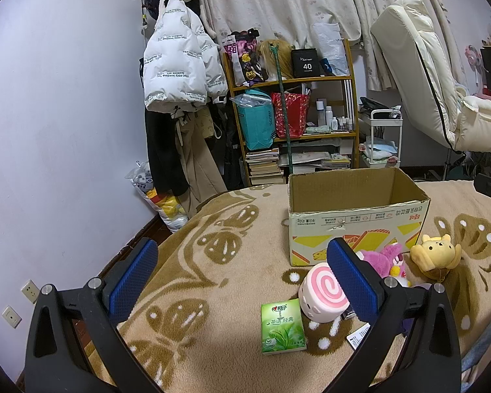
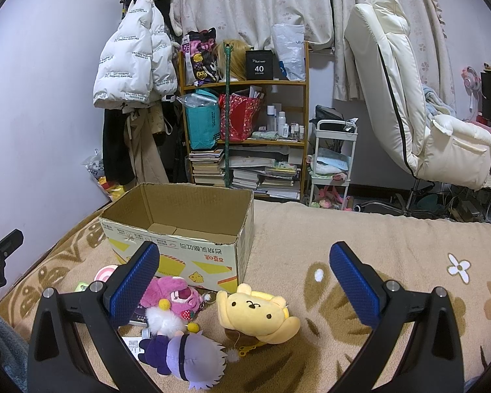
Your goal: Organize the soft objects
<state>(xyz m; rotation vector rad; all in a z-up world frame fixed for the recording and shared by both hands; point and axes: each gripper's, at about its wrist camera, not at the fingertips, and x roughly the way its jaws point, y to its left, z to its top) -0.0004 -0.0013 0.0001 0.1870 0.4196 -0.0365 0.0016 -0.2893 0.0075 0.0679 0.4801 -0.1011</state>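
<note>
Left gripper [image 1: 242, 262] finger is partly blocking the pink swirl squishy [image 1: 324, 293]. Both it and the right gripper [image 2: 245, 265] are hanging wide open, gripping nothing. Plushies [image 2: 255, 311] are lying just before the open cardboard box [image 2: 180, 229]; blanket [image 2: 392, 239] is sitting bare rightward.

A white puffer jacket [image 1: 176, 65] hangs beside a cluttered wooden shelf [image 1: 291, 111] and reclined cream chair [image 2: 409, 104].

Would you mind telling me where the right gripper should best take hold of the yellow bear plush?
Probably across the yellow bear plush head, its widest soft part, coming down from above. It lies face up on the blanket, clear on its right, and the open right gripper already hovers about over it.
</note>
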